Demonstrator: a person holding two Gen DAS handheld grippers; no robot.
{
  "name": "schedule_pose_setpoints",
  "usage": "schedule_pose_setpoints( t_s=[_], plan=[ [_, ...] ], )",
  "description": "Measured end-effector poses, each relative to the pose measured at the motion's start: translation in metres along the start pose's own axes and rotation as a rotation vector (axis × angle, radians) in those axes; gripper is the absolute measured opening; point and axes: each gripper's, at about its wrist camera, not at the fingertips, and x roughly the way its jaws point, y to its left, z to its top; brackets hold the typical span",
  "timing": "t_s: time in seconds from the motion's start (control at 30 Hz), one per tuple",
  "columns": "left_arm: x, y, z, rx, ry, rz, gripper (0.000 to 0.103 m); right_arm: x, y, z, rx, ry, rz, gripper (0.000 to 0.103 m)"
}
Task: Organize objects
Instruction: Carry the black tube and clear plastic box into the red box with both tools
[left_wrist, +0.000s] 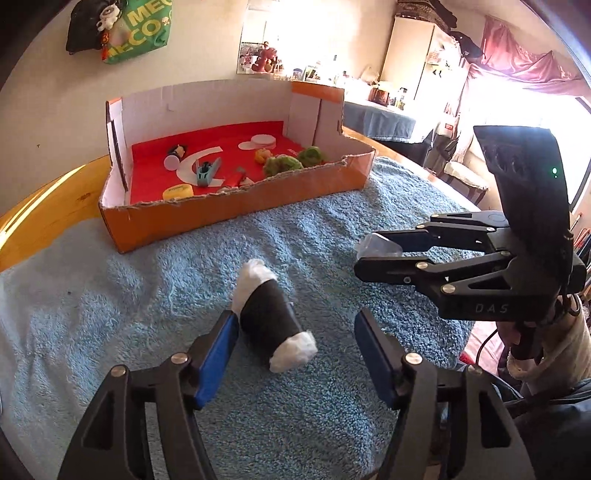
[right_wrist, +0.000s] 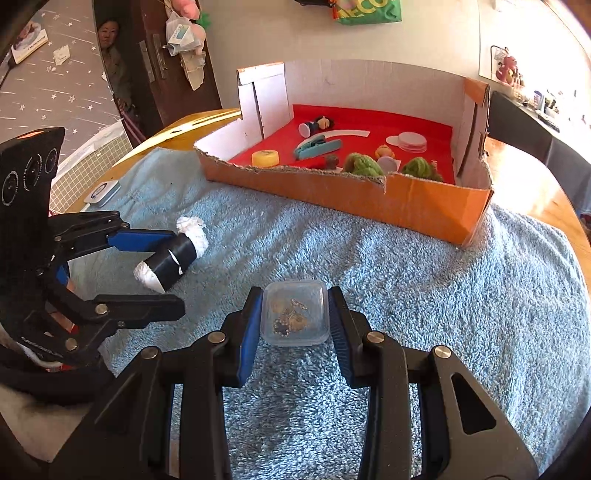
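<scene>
The right gripper has its fingers clenched on a small clear container of trinkets, just over the blue towel. The left gripper is released, its fingers spread about a black roll with white ends lying on the towel, one pad touching it. Farther back on the tabletop stands the orange cardboard box, holding a yellow cap, a teal clip and green yarn balls.

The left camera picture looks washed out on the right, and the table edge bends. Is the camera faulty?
Probably not. In the left wrist view, the window is blown out by daylight, hiding detail there. The fisheye lens curves the wooden table in both views. The right wrist view is evenly lit, and the clear container looks sharp.
</scene>
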Motion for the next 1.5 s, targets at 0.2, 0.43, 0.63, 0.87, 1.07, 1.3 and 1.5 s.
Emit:
schedule_pose_setpoints(
  t_s=[0.2, 0.43, 0.63, 0.87, 1.07, 1.3, 1.5],
  plan=[
    [0.004, -0.012, -0.003, 0.018, 0.003, 0.056, 0.068, 0.002, 0.001, -0.006, 0.006, -0.006, -0.004, 0.034],
    [0.008, -0.007, -0.002, -0.032, 0.001, 0.123, 0.068, -0.002, 0.001, -0.013, 0.015, -0.036, -0.036, 0.038],
    [0.014, -0.012, -0.001, -0.021, -0.014, 0.153, 0.064, -0.001, 0.005, -0.017, -0.013, -0.052, -0.062, 0.038],
    [0.014, -0.011, 0.0, -0.027, -0.037, 0.154, 0.041, -0.001, 0.007, -0.023, -0.021, -0.09, -0.077, 0.033],
    [0.005, -0.012, 0.003, -0.021, -0.049, 0.138, 0.04, -0.004, 0.004, -0.02, 0.008, -0.105, -0.06, 0.033],
    [-0.017, -0.015, 0.016, 0.006, -0.103, 0.131, 0.04, -0.021, 0.005, -0.005, 0.004, -0.153, -0.064, 0.033],
    [-0.026, -0.013, 0.023, 0.007, -0.124, 0.131, 0.04, -0.024, 0.005, 0.004, 0.004, -0.159, -0.06, 0.033]
  ],
)
